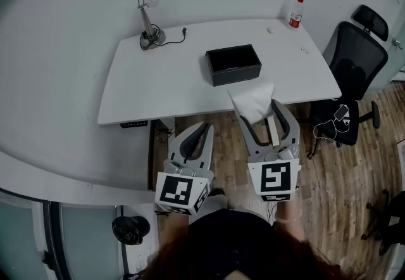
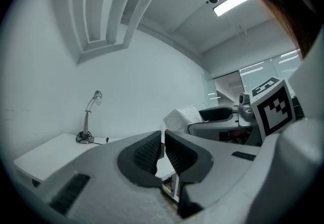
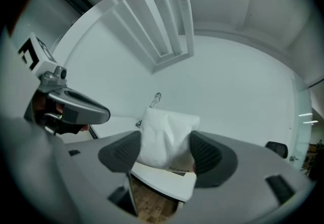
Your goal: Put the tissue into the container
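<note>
Pinched between ribbed jaws of right gripper (image 1: 260, 114): soft crumpled white tissue (image 1: 253, 100), at smooth white desk's (image 1: 158, 85) near edge, just short of open black rectangular container (image 1: 233, 64). Pressed together, empty: jaws of left gripper (image 1: 200, 134), lower left.

Holds the left tool (image 1: 204, 130) (image 2: 163, 137) low in front of the body, angled forward and slightly to the right, jaws drawn together to a thin slit with nothing between them. Carries the right tool (image 1: 261, 114) (image 3: 164, 142) beside it and a little farther forward, jaws pressed from both sides on a white tissue (image 3: 167, 134) that sticks up past the tips. Keeps the two tools apart, not touching.
</note>
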A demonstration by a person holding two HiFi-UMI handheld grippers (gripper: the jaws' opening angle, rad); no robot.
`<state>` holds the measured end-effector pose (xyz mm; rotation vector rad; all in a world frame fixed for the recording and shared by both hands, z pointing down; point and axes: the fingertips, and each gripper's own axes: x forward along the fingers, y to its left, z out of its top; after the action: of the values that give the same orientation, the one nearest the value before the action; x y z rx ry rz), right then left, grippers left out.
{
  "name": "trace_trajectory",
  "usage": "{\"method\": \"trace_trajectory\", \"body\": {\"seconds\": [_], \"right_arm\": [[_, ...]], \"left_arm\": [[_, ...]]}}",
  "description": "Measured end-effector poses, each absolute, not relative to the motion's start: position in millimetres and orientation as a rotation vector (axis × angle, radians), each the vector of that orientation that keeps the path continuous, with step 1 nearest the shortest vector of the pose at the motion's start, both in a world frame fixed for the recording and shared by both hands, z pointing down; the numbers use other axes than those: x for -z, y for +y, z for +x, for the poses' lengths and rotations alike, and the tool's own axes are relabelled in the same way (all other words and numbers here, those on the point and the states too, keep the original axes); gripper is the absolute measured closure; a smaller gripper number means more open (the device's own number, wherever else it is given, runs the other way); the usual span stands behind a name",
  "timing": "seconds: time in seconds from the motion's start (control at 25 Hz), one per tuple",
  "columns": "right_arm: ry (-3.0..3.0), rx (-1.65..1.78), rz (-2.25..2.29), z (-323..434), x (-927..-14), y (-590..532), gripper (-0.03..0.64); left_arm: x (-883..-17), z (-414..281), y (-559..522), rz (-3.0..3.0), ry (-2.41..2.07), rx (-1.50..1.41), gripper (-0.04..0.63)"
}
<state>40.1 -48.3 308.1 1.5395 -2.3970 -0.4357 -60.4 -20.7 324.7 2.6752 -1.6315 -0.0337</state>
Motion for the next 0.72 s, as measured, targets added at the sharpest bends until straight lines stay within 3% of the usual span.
{"method": "trace_trajectory", "body": {"seconds": [0.72], "right_arm": [[-2.319,0.459,1.612,14,-300,-69,0.293]], "left_arm": [[-326,-88,-54,2.757,-1.53,0.094,0.554]]}}
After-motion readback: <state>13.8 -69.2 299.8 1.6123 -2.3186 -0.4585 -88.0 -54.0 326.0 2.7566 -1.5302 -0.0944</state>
